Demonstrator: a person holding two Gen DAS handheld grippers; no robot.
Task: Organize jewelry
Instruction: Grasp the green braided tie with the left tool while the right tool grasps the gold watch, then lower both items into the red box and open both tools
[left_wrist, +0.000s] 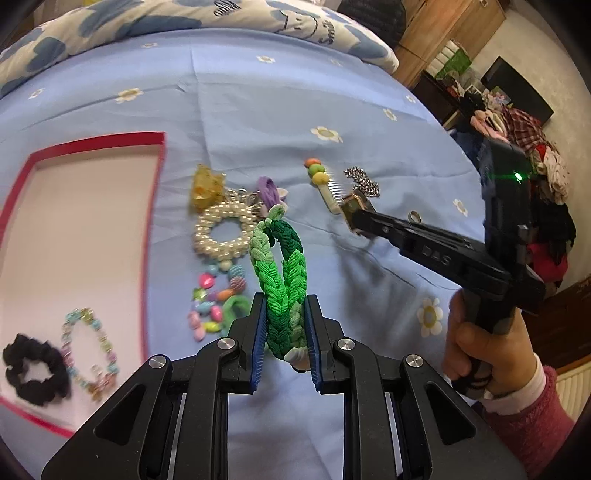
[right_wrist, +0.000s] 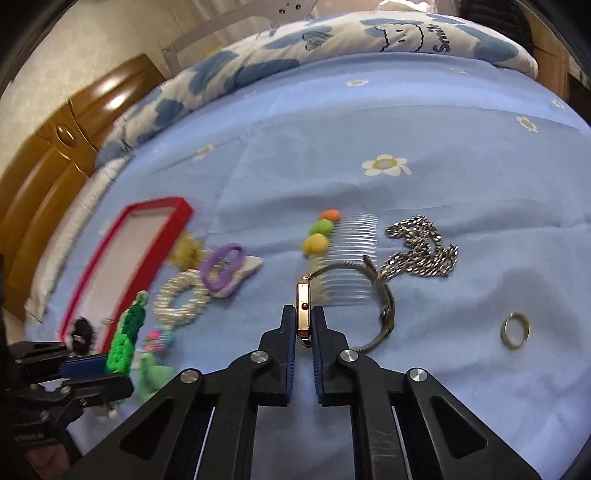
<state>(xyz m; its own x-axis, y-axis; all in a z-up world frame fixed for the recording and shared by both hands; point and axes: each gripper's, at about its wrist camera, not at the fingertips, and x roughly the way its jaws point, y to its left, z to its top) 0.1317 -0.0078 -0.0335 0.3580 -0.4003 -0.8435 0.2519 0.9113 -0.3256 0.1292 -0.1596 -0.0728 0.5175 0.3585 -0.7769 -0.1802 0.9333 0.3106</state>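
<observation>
My left gripper (left_wrist: 285, 310) is shut on a braided green hair band (left_wrist: 280, 280), lifted over the blue bedsheet; the same green hair band (right_wrist: 127, 341) shows at the far left of the right wrist view. My right gripper (right_wrist: 303, 314) is shut on the gold case of a wristwatch (right_wrist: 303, 306), whose mesh strap loops to the right. In the left wrist view the right gripper (left_wrist: 351, 212) holds that watch near a comb. A red-rimmed tray (left_wrist: 157, 192) at the left holds a black scrunchie (left_wrist: 35, 369) and a pastel bead bracelet (left_wrist: 90, 350).
On the sheet lie a pearl ring scrunchie (left_wrist: 223, 229), a yellow clip (left_wrist: 207, 188), a purple tie (right_wrist: 221, 271), coloured beads (left_wrist: 210, 302), a comb with pompoms (right_wrist: 347, 251), a silver chain (right_wrist: 421, 247) and a gold ring (right_wrist: 514, 330). A quilt (right_wrist: 332, 37) bounds the far side.
</observation>
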